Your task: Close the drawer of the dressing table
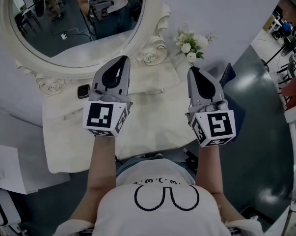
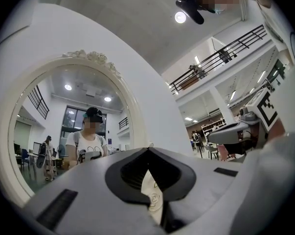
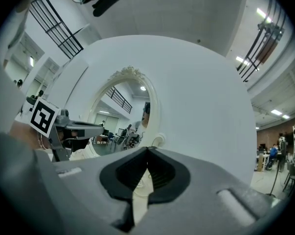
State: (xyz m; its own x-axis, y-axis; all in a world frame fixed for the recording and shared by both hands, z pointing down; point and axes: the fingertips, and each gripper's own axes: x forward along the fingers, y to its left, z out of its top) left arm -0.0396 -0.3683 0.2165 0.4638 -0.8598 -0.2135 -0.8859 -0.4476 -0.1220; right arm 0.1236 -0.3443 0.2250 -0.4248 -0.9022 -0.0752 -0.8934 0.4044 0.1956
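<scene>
The white dressing table [image 1: 69,146] stands in front of me under an oval mirror [image 1: 79,18]. Two thin drawer handles [image 1: 155,91] lie in a line below the mirror base; the fronts there look flush with each other. My left gripper [image 1: 122,59] hovers above the tabletop, pointing at the mirror, jaws shut and empty. My right gripper [image 1: 192,70] is level with it near the table's right end, also shut on nothing. In the left gripper view the closed tips [image 2: 148,148] face the mirror frame. In the right gripper view the closed tips [image 3: 147,149] face the white wall and mirror edge.
A small bunch of white flowers [image 1: 191,44] stands at the table's back right. A small dark object [image 1: 83,91] lies by the mirror base. A dark chair [image 1: 231,82] stands right of the table. White paper [image 1: 5,166] lies at lower left.
</scene>
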